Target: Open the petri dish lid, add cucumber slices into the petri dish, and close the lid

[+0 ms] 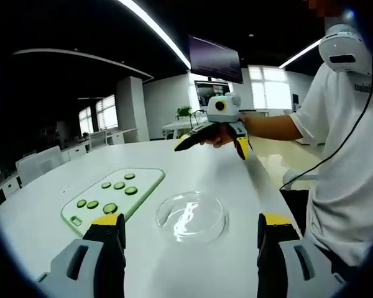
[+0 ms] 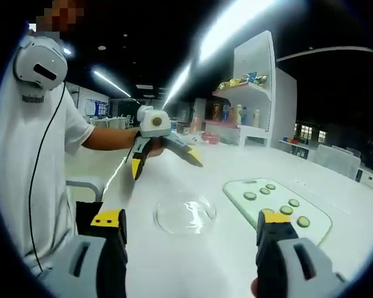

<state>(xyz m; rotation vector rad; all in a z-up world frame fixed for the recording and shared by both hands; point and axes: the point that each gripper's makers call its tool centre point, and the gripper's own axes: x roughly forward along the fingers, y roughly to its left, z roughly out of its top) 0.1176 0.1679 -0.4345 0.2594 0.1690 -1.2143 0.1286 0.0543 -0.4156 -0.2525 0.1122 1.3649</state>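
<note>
One clear petri dish [image 1: 192, 215] sits on the white tabletop [image 1: 193, 167], lid on, between my two tongs and touching neither. Just beside it lies one pale green cutting board [image 1: 115, 191] carrying cucumber slices [image 1: 110, 208]; I count seven in the left gripper view. In the right gripper view the dish [image 2: 185, 213] and board [image 2: 275, 205] appear again, some slices partly hidden behind my right jaw. Left tongs [image 1: 188, 233]: jaws wide apart, holding nothing, raised over the tabletop short of the dish. Right tongs [image 2: 194, 231]: jaws also apart, holding nothing. The person wears a white shirt [image 1: 348, 143]; print on its sleeve is too small to read. A dark screen [image 1: 215, 59] hangs behind.
</note>
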